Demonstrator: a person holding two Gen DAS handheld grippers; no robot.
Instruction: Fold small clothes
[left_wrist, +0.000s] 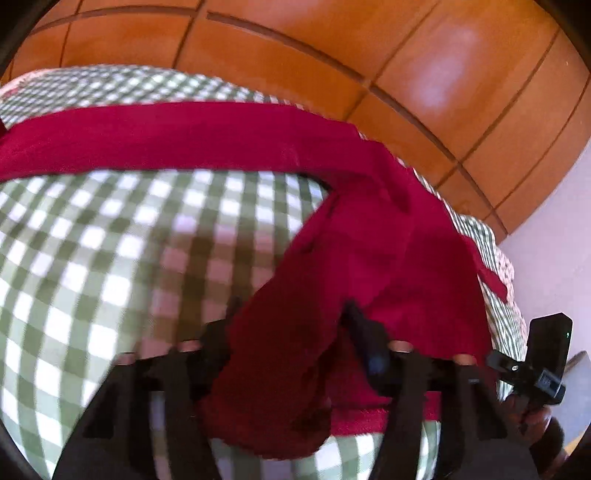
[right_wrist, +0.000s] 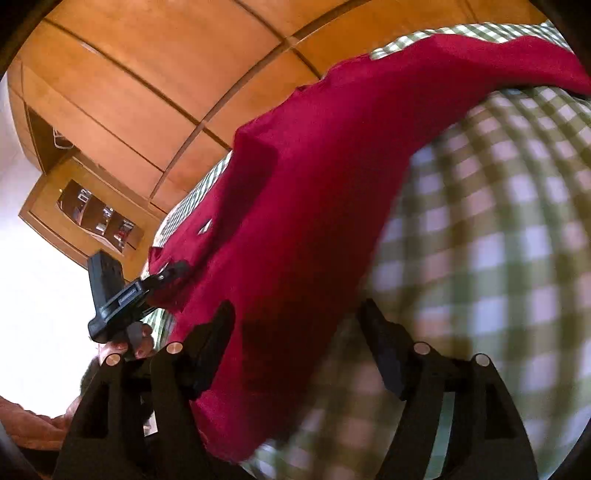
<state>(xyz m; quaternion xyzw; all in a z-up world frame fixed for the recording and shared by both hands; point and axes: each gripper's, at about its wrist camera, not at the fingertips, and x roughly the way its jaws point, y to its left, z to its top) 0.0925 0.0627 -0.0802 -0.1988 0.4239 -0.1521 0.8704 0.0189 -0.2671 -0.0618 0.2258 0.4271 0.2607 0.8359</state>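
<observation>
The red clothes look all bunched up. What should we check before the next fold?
1. Left gripper has cloth between its fingers: ok.
2. Left gripper really pinching: cannot tell, fingers look apart.
3. Right gripper has cloth between its fingers: ok, but fingers wide apart, no pinch.
4. Red garment lying flat: not ok, near part bunched.
5. Far strip of the garment smooth: ok.
6. Checkered sheet bare where the fold lands: ok.
</observation>
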